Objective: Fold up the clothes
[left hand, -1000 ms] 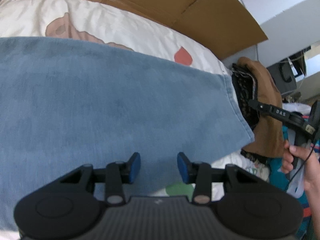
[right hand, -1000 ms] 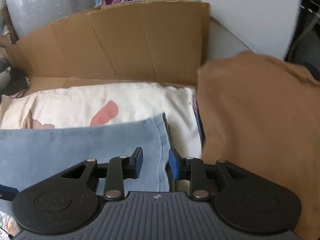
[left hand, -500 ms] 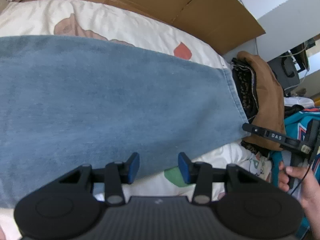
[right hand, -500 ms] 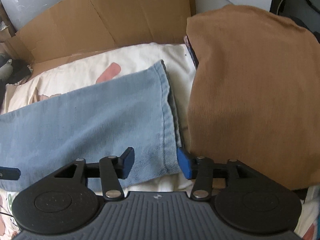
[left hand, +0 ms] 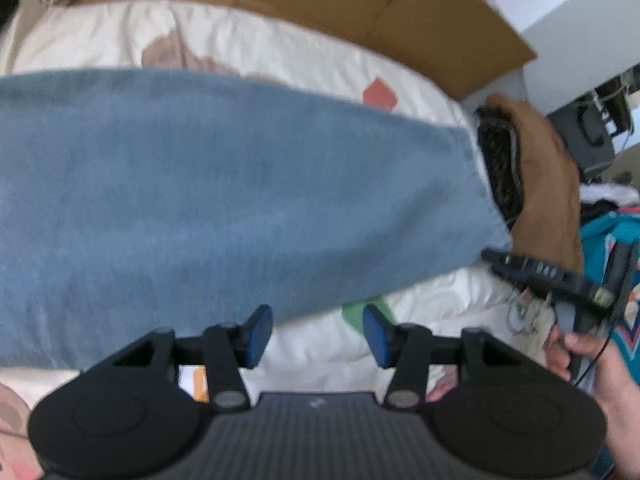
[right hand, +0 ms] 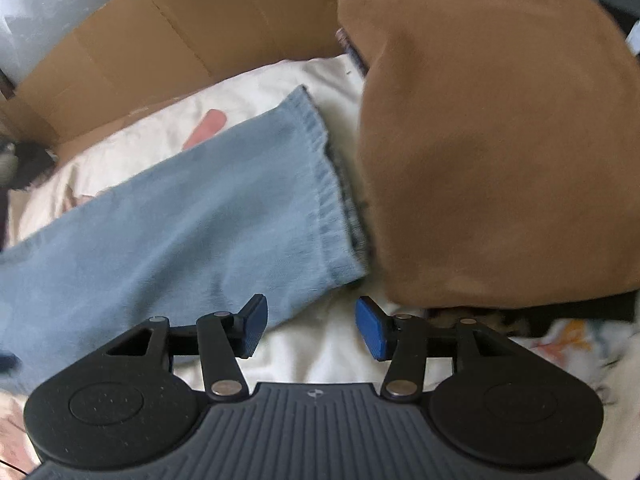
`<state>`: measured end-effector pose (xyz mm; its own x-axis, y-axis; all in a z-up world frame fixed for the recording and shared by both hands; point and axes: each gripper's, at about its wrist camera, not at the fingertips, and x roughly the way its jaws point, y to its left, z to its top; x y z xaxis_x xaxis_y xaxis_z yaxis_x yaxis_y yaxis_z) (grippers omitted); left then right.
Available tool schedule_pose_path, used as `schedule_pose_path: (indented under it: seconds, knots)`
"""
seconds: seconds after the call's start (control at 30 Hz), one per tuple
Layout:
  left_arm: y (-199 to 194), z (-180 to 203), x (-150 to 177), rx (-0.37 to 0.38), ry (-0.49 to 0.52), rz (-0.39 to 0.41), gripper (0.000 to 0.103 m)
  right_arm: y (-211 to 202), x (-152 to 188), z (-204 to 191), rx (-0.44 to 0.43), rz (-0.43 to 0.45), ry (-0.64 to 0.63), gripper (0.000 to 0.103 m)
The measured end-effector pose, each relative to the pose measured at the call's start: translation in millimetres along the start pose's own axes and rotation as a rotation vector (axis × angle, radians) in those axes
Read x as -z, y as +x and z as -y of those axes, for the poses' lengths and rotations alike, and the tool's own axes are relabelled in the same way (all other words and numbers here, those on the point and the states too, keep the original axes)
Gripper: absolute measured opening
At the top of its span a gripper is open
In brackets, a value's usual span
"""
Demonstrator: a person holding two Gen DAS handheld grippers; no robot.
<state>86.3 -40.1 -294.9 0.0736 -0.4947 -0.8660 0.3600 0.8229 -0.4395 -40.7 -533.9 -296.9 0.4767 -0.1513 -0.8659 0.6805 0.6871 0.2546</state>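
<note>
brightness: both my feeds are well lit, soft daylight look, no hard shadows.
light source: seems to come from upper right; the wall [left hand: 568, 36] there is near blown out.
shadows: only a faint dark band under the brown garment [right hand: 500, 140] where it meets the jeans [right hand: 192, 216].
glare: pale sheet [left hand: 280, 52] washes toward white on the left wrist view; plastic wrap [right hand: 48, 4] shines on the right.
blur: motion smear across both feeds, denim weave is mush; the left gripper [left hand: 318, 334] and right gripper [right hand: 308, 330] stay sharp.
distortion: heavy fisheye, cardboard [left hand: 360, 8] edges bow, corners vignette black.
</note>
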Motion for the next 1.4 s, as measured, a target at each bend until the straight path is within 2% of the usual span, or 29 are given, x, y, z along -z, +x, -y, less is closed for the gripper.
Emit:
schedule_pose_path:
  seconds: [0.17,0.23,0.27,0.3,0.37,0.5,0.77,0.9,1.13,1.3,1.33,1.37,1.4]
  knots:
    - [22,-2,0,0.003,0.002,-0.011,0.052,15,-8,-10,-0.022,0.013,-0.022,0.054]
    - [31,-3,0,0.005,0.003,-0.016,0.052,16,-13,-12,-0.023,0.024,-0.027,0.04]
    - [36,-2,0,0.007,0.003,-0.017,0.052,16,-14,-13,-0.024,0.029,-0.029,0.024]
    - [39,0,-1,0.011,0.006,-0.019,0.052,16,-16,-13,-0.026,0.033,-0.031,0.017]
    - [44,4,-2,0.023,0.022,-0.024,0.052,13,-17,-13,-0.041,0.041,-0.032,0.01]
    - [51,15,0,0.047,0.071,-0.049,0.052,4,-22,-13,-0.074,0.07,-0.03,0.004]
    - [74,31,17,0.066,0.127,-0.102,0.054,1,-44,-8,-0.128,0.094,0.025,0.003]
    - [81,32,15,0.031,0.141,-0.072,0.053,1,-50,-7,-0.144,0.101,0.043,0.003]
    - [59,31,0,0.042,0.147,0.038,0.053,4,-49,-4,-0.159,0.102,0.053,0.003]
    - [58,29,-11,0.045,0.133,0.048,0.053,9,-45,4,-0.172,0.07,0.085,0.006]
    - [59,30,-11,0.044,0.134,0.046,0.053,13,-43,5,-0.178,0.053,0.104,0.009]
    - [60,30,-12,0.043,0.134,0.044,0.053,17,-40,3,-0.183,0.042,0.104,0.022]
    - [60,30,-12,0.044,0.133,0.042,0.053,21,-37,1,-0.19,0.031,0.101,0.04]
